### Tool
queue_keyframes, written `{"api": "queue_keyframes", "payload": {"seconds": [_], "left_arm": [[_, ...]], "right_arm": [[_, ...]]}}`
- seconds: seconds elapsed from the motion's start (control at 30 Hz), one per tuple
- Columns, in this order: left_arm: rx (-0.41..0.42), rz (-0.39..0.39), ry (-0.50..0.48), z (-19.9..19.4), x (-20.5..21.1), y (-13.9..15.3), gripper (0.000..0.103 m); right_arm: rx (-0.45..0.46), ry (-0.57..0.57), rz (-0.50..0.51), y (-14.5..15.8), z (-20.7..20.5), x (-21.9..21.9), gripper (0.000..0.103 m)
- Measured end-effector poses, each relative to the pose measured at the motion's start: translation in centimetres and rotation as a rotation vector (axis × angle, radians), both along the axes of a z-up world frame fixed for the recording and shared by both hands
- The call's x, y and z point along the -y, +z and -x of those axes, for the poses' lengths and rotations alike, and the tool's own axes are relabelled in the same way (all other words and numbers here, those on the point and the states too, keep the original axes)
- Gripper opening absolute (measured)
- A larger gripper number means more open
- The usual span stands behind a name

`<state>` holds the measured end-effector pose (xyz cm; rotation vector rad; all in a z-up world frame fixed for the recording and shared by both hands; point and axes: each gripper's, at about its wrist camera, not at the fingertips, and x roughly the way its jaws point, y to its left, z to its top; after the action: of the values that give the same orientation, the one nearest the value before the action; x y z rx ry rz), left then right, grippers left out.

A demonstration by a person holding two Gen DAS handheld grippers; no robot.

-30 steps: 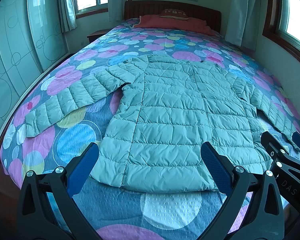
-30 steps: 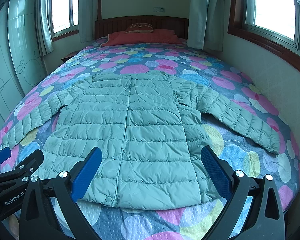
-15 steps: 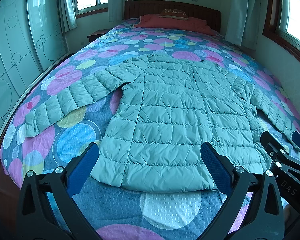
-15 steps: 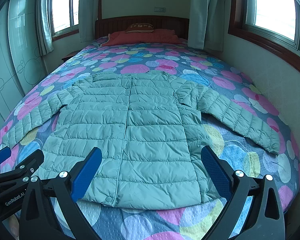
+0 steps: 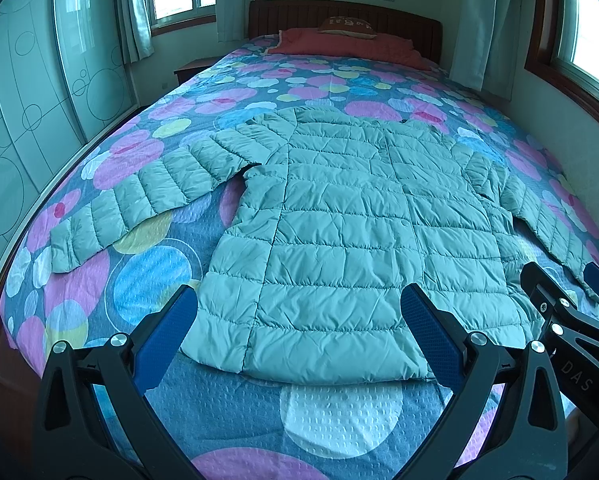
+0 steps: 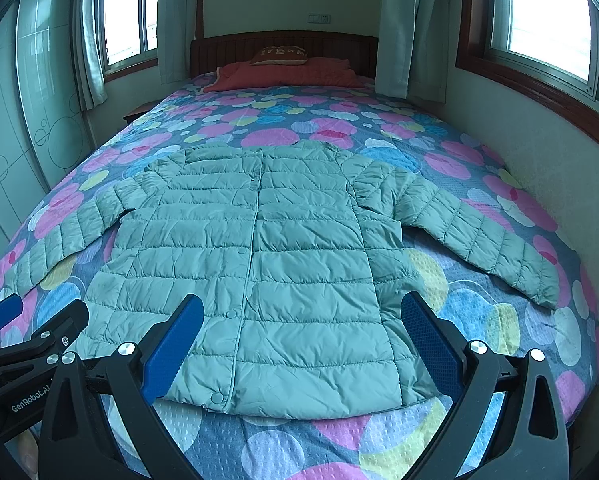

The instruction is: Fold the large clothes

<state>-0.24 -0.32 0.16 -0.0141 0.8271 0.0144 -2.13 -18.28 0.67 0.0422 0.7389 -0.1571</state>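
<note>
On the bed (image 6: 479,360) (circle-patterned cover) a green puffer jacket (image 6: 291,264) lies flat, sleeves toward 9 and 3 o'clock; left gripper (image 5: 299,336) and right gripper (image 6: 301,340) hover at 6 o'clock, fingers wide apart, holding nothing.

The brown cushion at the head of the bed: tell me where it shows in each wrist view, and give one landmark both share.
Left wrist view: the brown cushion lies top centre, on the red pillow against the headboard.
Right wrist view: it lies top centre, a little left of the middle, on the same pillow.
Shared landmark: the green quilted jacket, spread flat on the bed.
</note>
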Motion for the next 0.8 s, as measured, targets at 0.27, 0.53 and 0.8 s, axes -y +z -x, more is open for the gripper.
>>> {"api": "queue_keyframes", "payload": {"seconds": [0.27, 0.53, 0.8], "left_arm": [[-0.001, 0.0, -0.001, -0.01, 0.03, 0.01, 0.101], [-0.002, 0.0, 0.0, 0.0, 0.05, 0.02, 0.101], [-0.003, -0.001, 0.0, -0.03, 0.02, -0.01, 0.101]], "right_arm": [[0.0, 0.0, 0.001, 0.02, 0.01, -0.05, 0.098], [-0.001, 0.0, 0.001, -0.08, -0.06, -0.1, 0.098], [-0.002, 0.0, 0.0, -0.17, -0.12, -0.16, 0.098]]}}
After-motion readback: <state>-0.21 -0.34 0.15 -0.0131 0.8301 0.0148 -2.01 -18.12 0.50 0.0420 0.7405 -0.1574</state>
